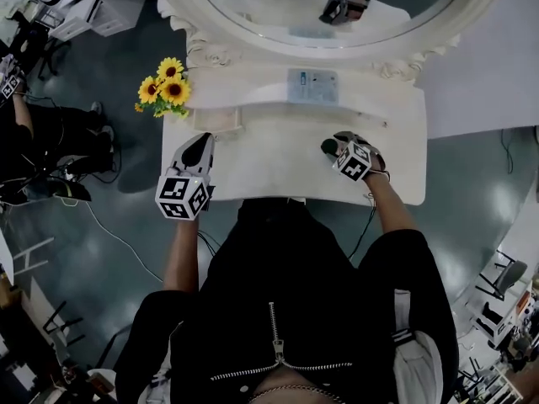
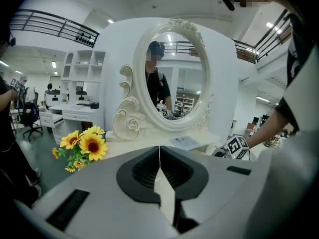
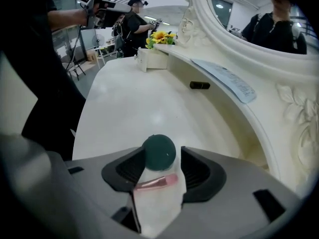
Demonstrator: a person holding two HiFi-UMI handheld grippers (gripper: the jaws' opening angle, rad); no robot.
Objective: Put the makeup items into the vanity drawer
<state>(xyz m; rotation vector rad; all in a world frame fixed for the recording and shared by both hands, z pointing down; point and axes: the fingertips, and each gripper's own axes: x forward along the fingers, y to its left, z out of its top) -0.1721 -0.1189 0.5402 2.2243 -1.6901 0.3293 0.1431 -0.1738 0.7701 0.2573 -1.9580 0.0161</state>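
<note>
A dark green, rounded makeup sponge point(image 3: 159, 151) stands on the white vanity top point(image 1: 278, 171). My right gripper point(image 3: 160, 166) points steeply down over it, open, one jaw on each side; a slim gap shows on the right. A pink stick-like makeup item point(image 3: 155, 181) lies on the top just under the jaws. In the head view the sponge point(image 1: 328, 147) shows at the right gripper point(image 1: 338, 146). My left gripper point(image 1: 199, 148) is shut and empty, its tips aimed at the small open drawer point(image 1: 221, 123) at the vanity's left. A black tube point(image 3: 199, 85) lies by the shelf.
Sunflowers point(image 1: 166, 87) stand at the left end beside the drawer. A printed leaflet point(image 1: 312, 86) lies on the raised shelf under the oval mirror point(image 1: 328, 7). The vanity's front edge is at my body. Other people and desks are off to the left.
</note>
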